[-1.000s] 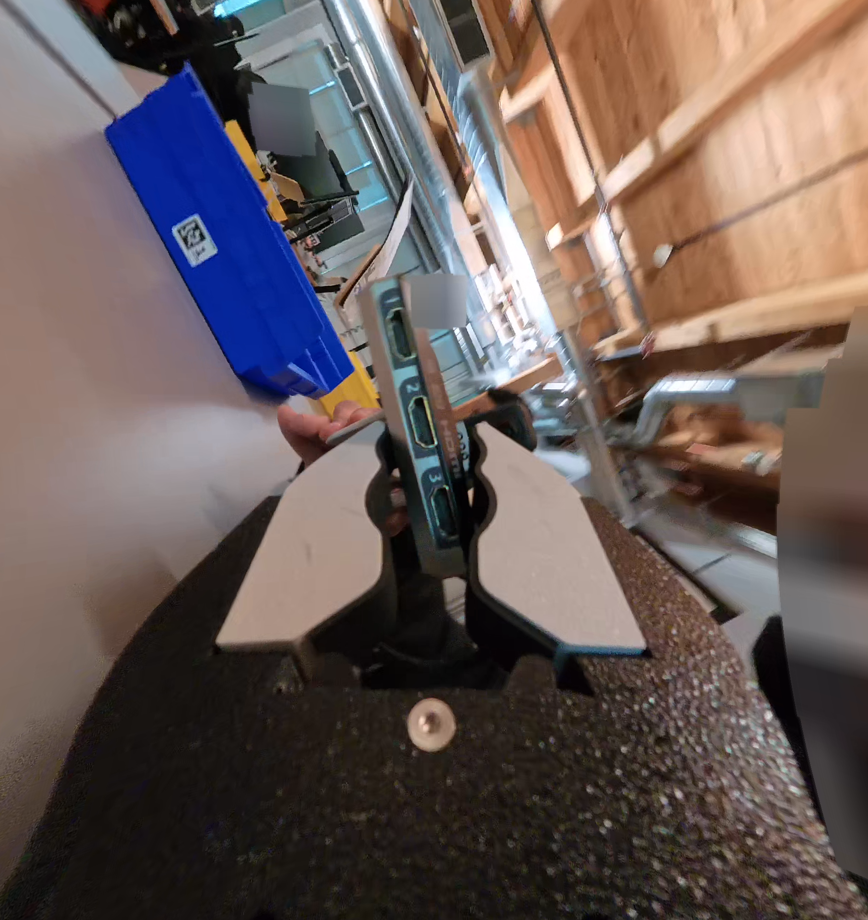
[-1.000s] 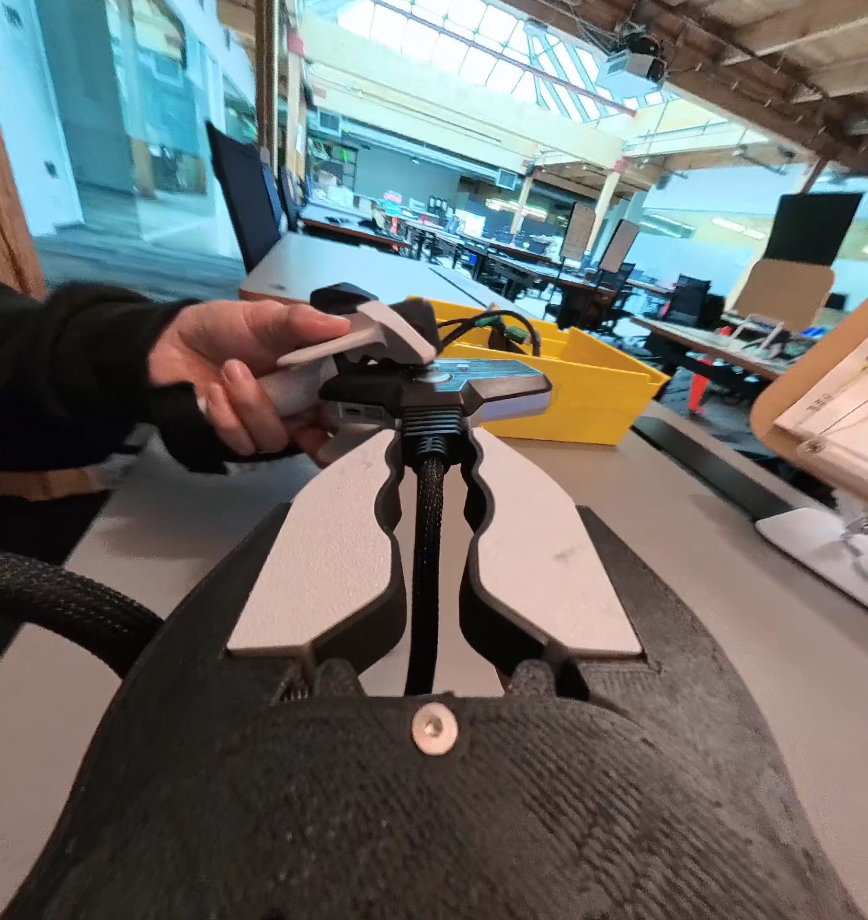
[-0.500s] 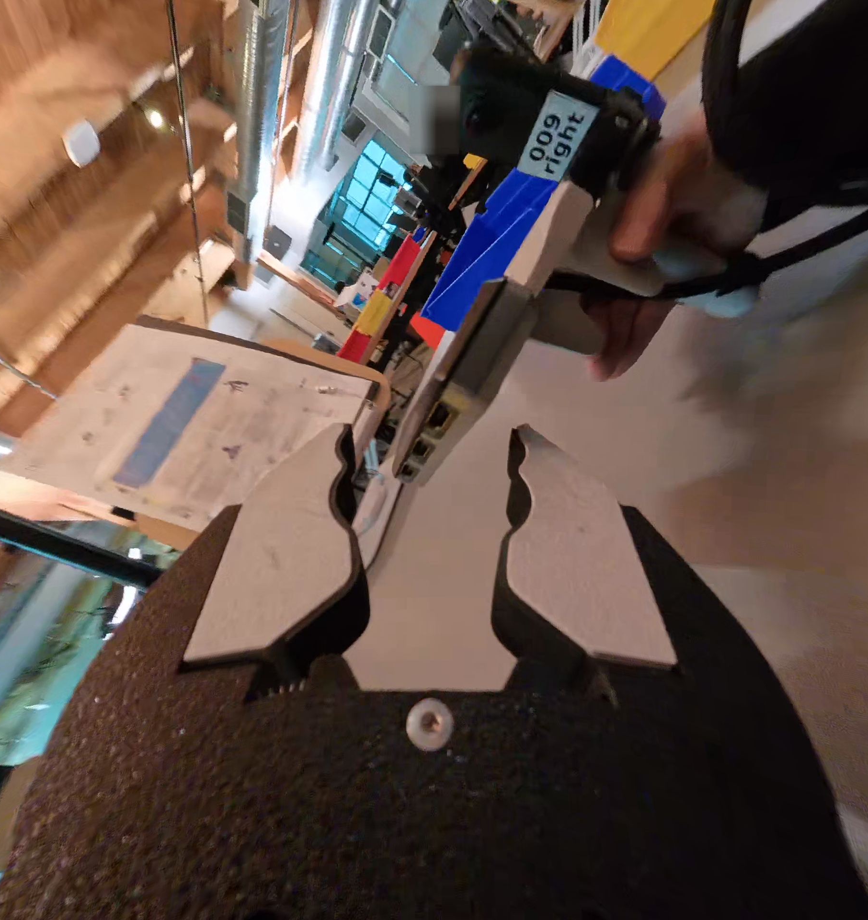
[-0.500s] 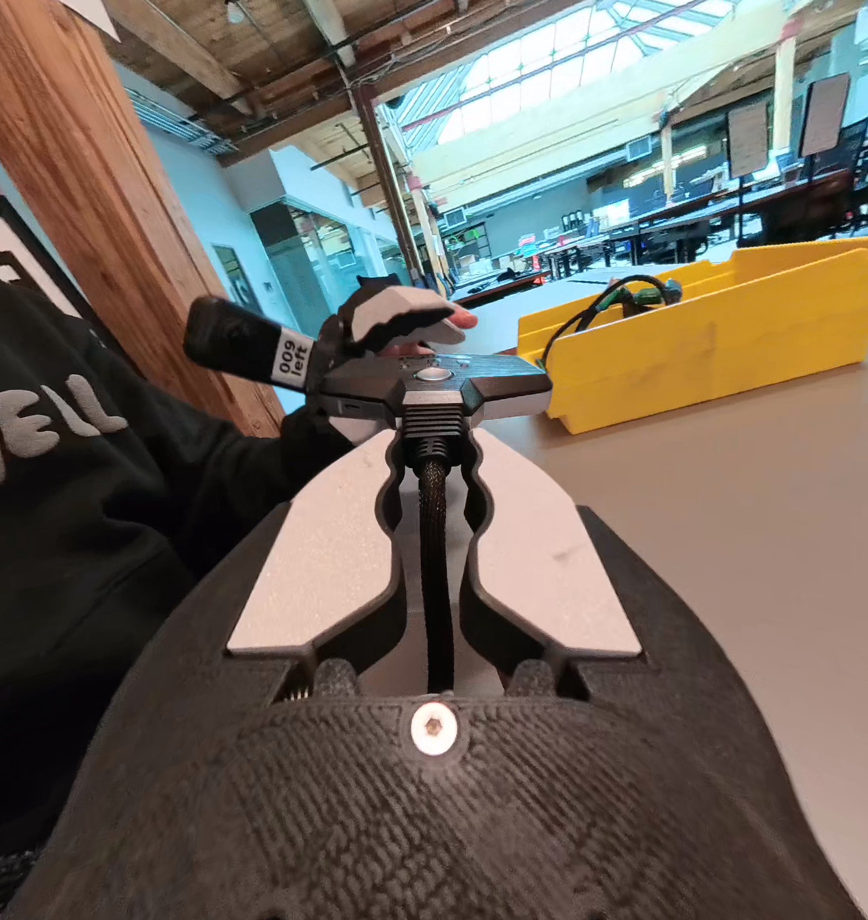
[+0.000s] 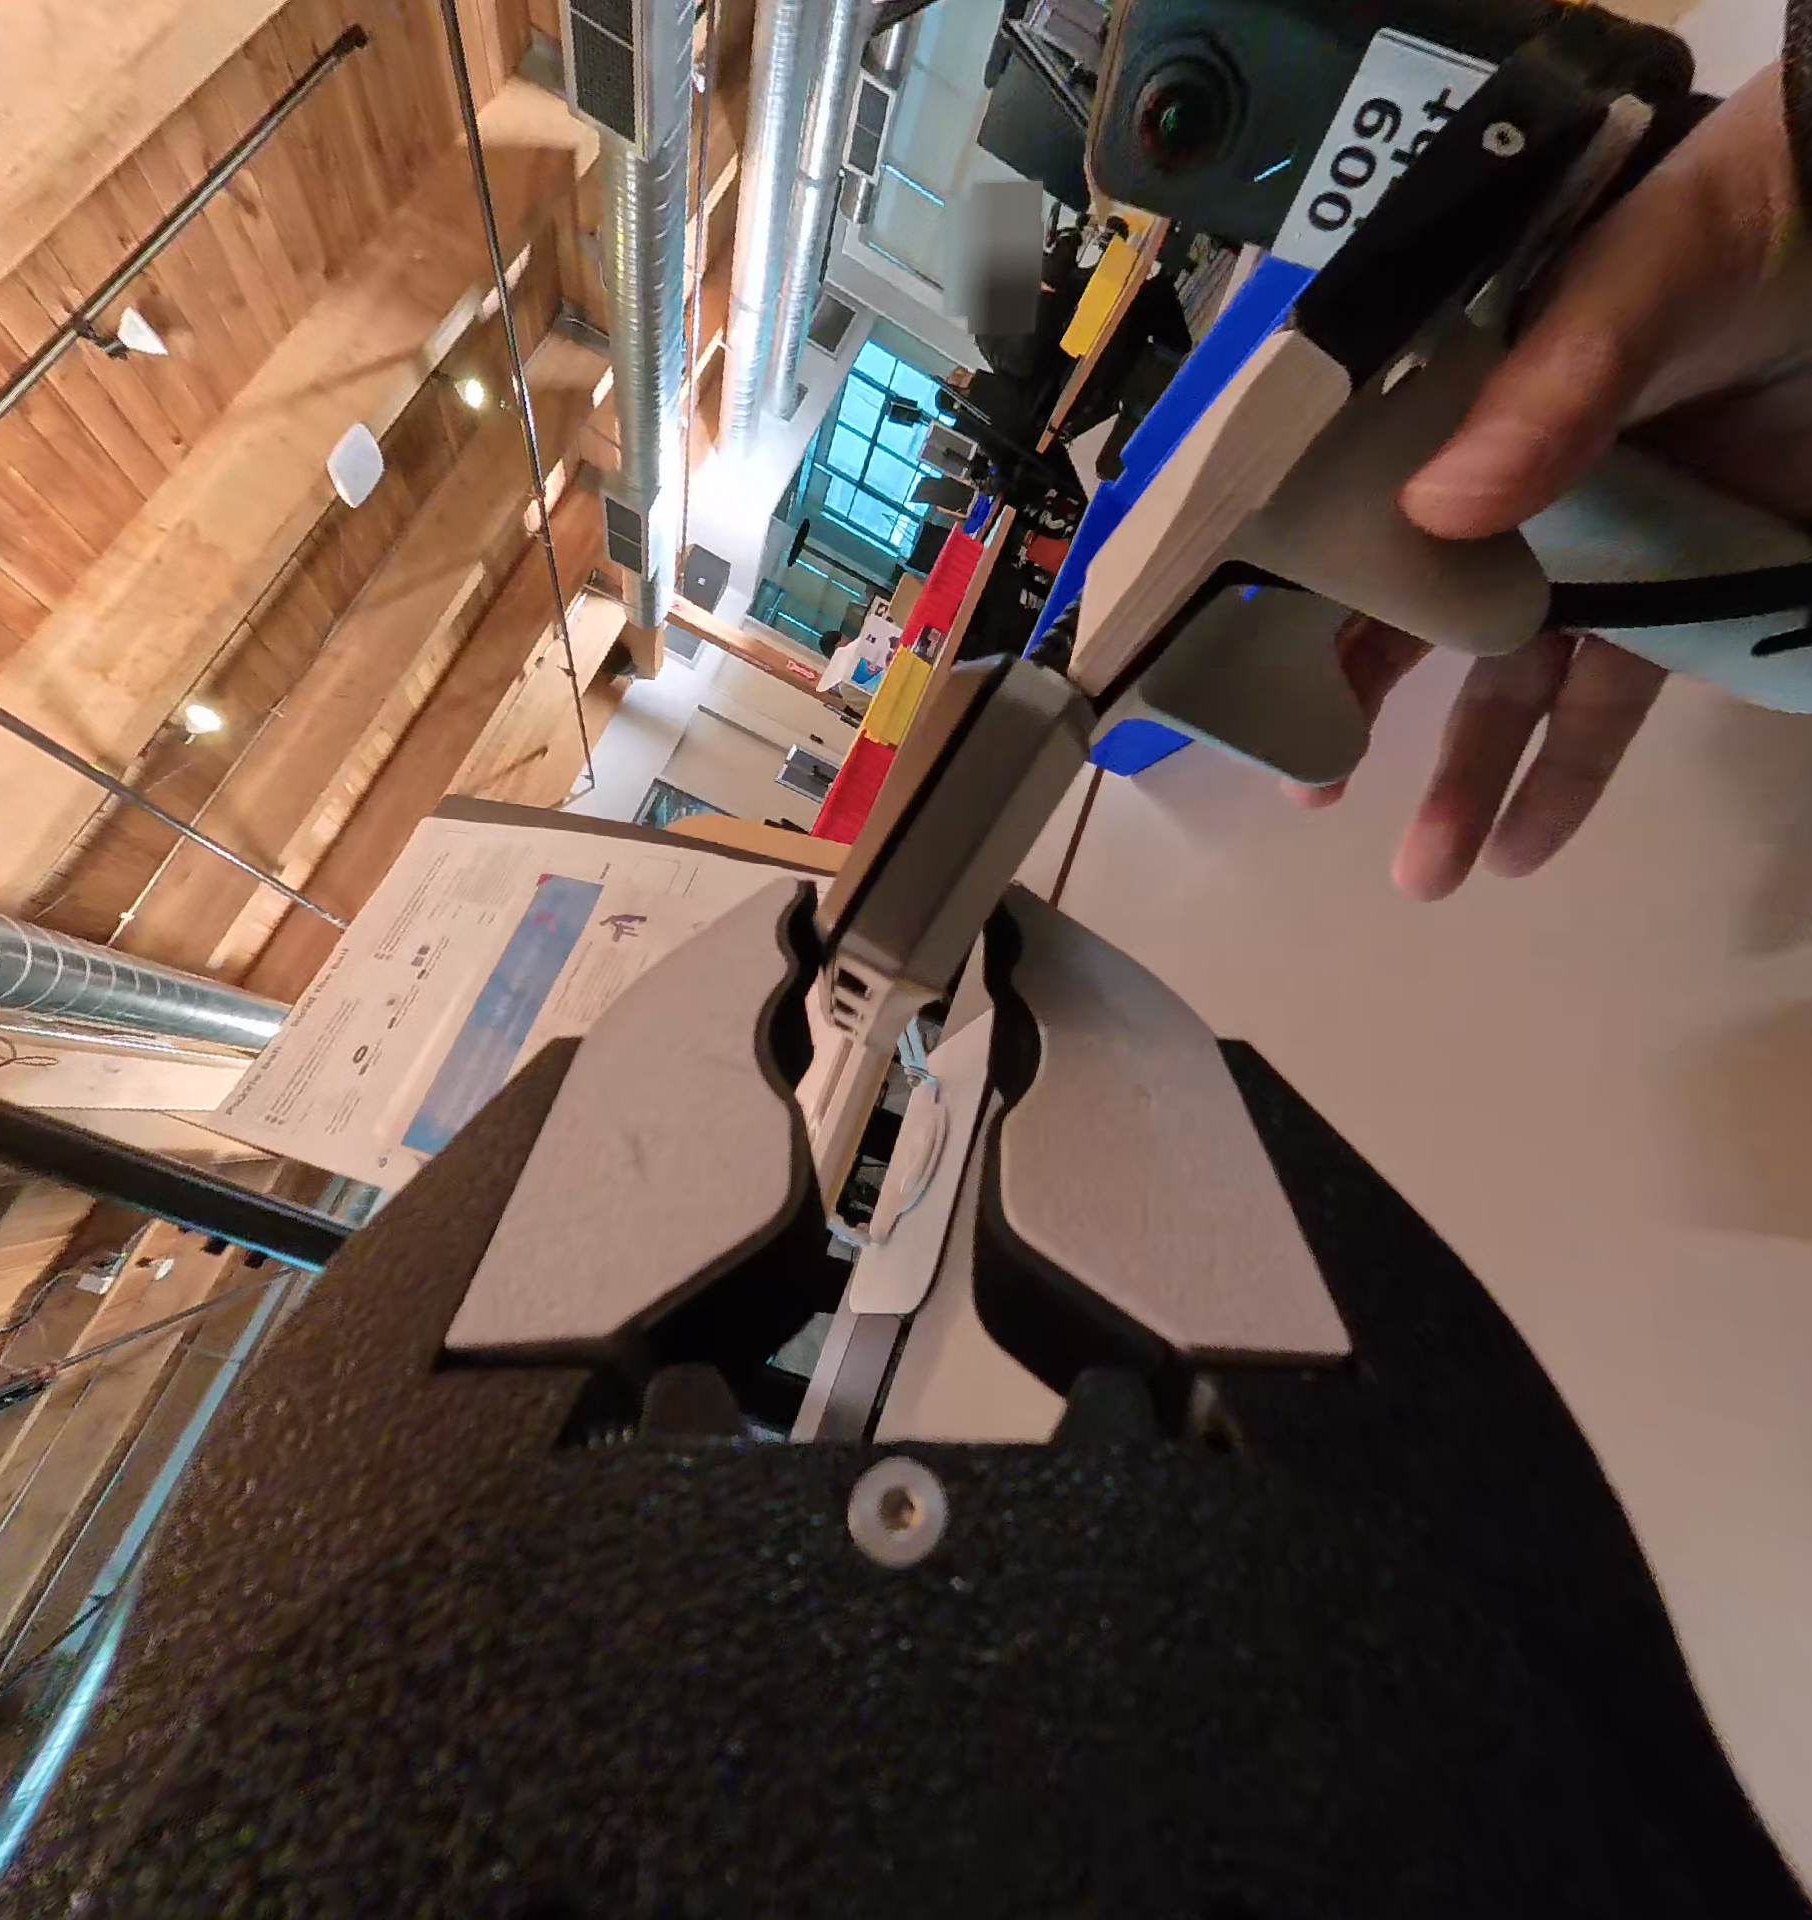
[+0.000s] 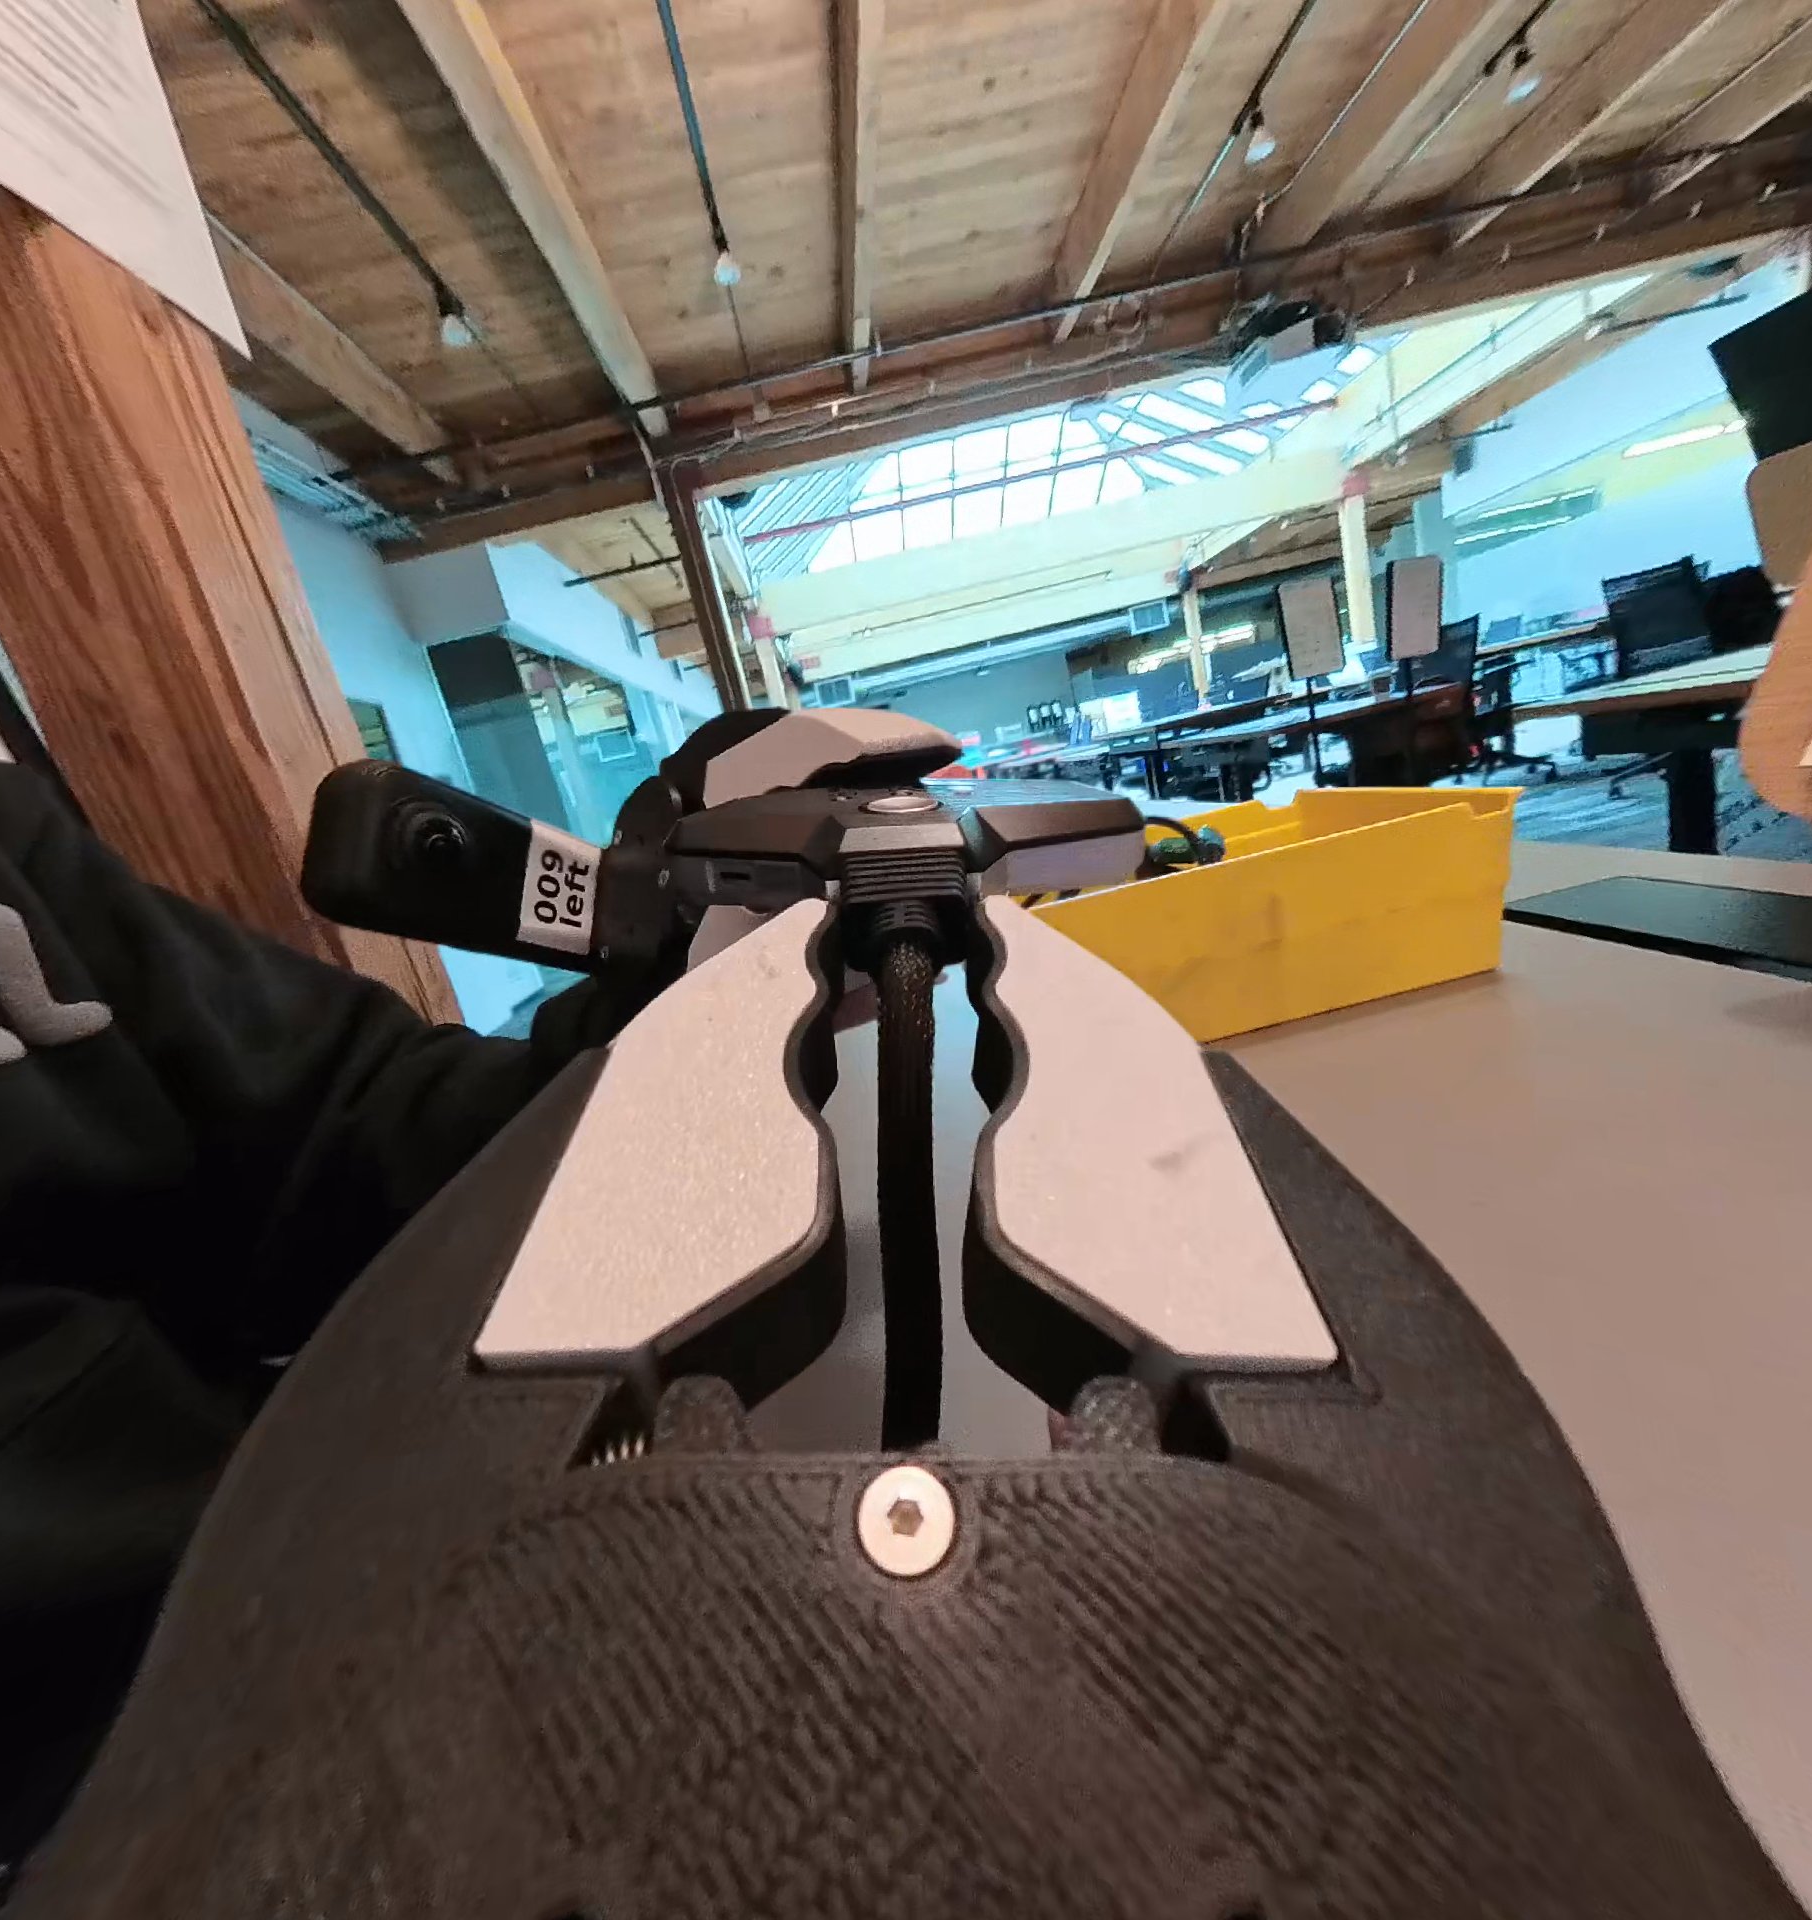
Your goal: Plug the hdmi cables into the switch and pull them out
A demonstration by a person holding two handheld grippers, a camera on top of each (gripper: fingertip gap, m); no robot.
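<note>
The grey HDMI switch (image 5: 943,821) is held in the air between both grippers. My left gripper (image 5: 897,925) is shut on its near end, with the ports just showing between the fingertips. In the right wrist view the switch (image 6: 1047,831) lies flat, and my right gripper (image 6: 902,914) is shut on the plug of a black braided HDMI cable (image 6: 907,1143) that sits in the switch's side. The cable runs back between the fingers. The left gripper (image 6: 808,758) clamps the switch's far left end. The right gripper (image 5: 1084,675) shows at the switch's far end in the left wrist view.
A yellow bin (image 6: 1297,914) with cables stands on the grey table (image 6: 1504,1195) behind the switch. A blue bin (image 5: 1172,436) lies farther back. A wooden post (image 6: 102,571) stands at the left. A board with a printed sheet (image 5: 486,997) is at the table's edge.
Half a second ago my left gripper was open and away from the switch; now it is shut on the switch's end again. My right gripper has kept hold of the plug.
</note>
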